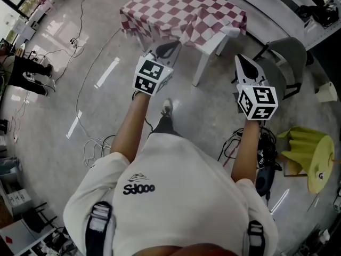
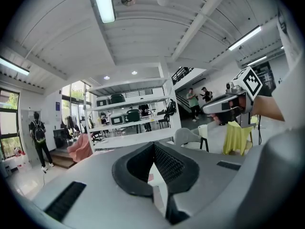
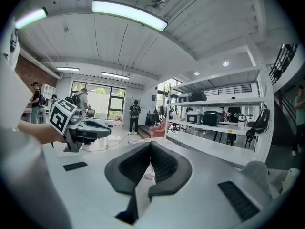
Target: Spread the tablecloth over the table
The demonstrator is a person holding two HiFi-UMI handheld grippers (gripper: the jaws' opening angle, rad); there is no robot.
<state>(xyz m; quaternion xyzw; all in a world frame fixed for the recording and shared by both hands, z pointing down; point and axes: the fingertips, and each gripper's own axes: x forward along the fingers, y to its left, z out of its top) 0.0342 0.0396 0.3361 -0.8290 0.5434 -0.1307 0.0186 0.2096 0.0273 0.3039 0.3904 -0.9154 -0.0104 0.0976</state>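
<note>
Both arms are out over the floor, facing the small white surface [image 1: 206,57] at the top of the head view. The red-and-white checked tablecloth [image 1: 181,9] lies on top of it, but not squarely. It looks rumpled along the near edge and bunched at the near-left corner, and a bare white corner of the surface peeks out at the near right.

The left hand-held gripper [image 1: 169,48] is clenched, tips together with nothing pinched, its nose just short of the cloth's near hem. The right hand-held gripper [image 1: 242,60] is clenched and empty too, further from the cloth, off beside the surface's leg.

As for the cloth itself, I'd call it light, thin and floppy. It'll sag and fold wherever it isn't held, and it could slide on that smooth top. The best bet looks like a pinch on the hem at two well-separated points, by the two near corners. Then a gentle, even pull, since tugging on one side only would likely drag the whole thing askew.
</note>
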